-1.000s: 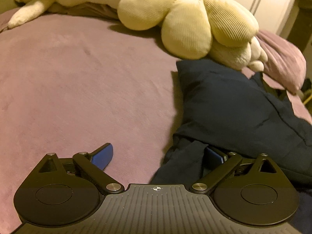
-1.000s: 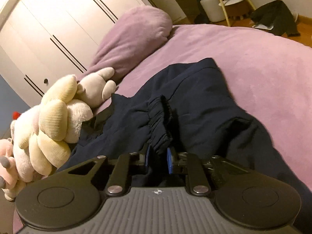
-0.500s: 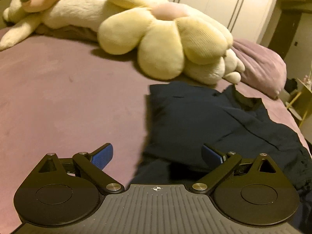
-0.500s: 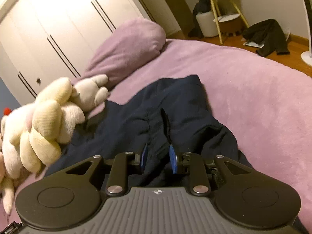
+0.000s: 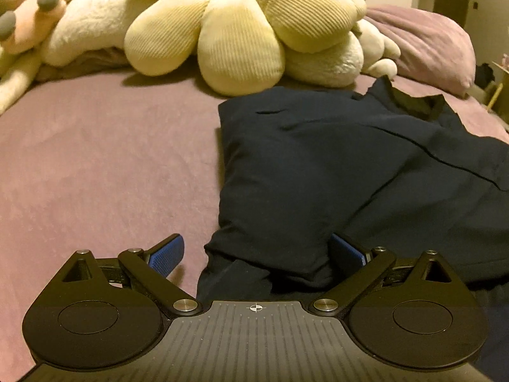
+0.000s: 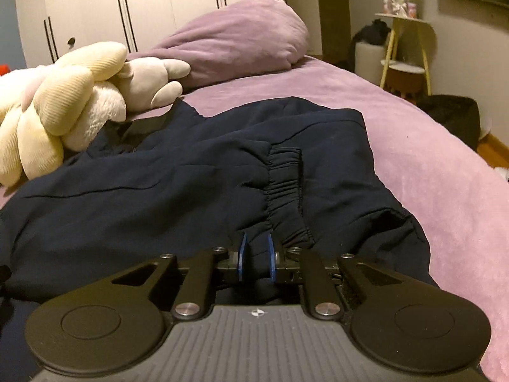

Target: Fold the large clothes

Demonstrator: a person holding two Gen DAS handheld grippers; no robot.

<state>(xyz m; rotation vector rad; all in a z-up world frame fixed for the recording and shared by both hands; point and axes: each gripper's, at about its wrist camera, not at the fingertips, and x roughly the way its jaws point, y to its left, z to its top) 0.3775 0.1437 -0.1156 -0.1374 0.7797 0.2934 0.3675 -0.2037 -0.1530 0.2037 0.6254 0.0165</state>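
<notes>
Since a second ago both hands have swung across the bed, so the flower cushion now fills the top of the left wrist view instead of sitting off to the right, and the wardrobe stands upright in the right wrist view where it was tilted. Furthest left in the left wrist view a pink plush toy [image 5: 22, 16] with grey toes lies against a cream plush animal [image 5: 92, 28], and the yellow flower cushion [image 5: 241, 28] rests on the mauve bedspread [image 5: 95, 165] just beyond the dark navy garment [image 5: 334, 165]. The garment lies on the right part of the bed, folded over with a straight left edge, its far end almost touching the cushion. The left gripper [image 5: 257, 251] has its blue pads spread wide; a bunched corner of the garment sits between them, the left pad clear of the cloth over the bedspread, the right pad up against it. Right of the garment a mauve pillow [image 5: 426, 41] lies at the head of the bed. In the right wrist view the white wardrobe [image 6: 143, 9] stands behind the cushion and pillow, and the garment's gathered elastic cuff [image 6: 284, 191] runs down towards the right gripper [image 6: 256, 254], whose narrow blue pads are closing on a fold of navy cloth caught between them. Far right, a small yellow side table [image 6: 405, 51] stands by the wall.
</notes>
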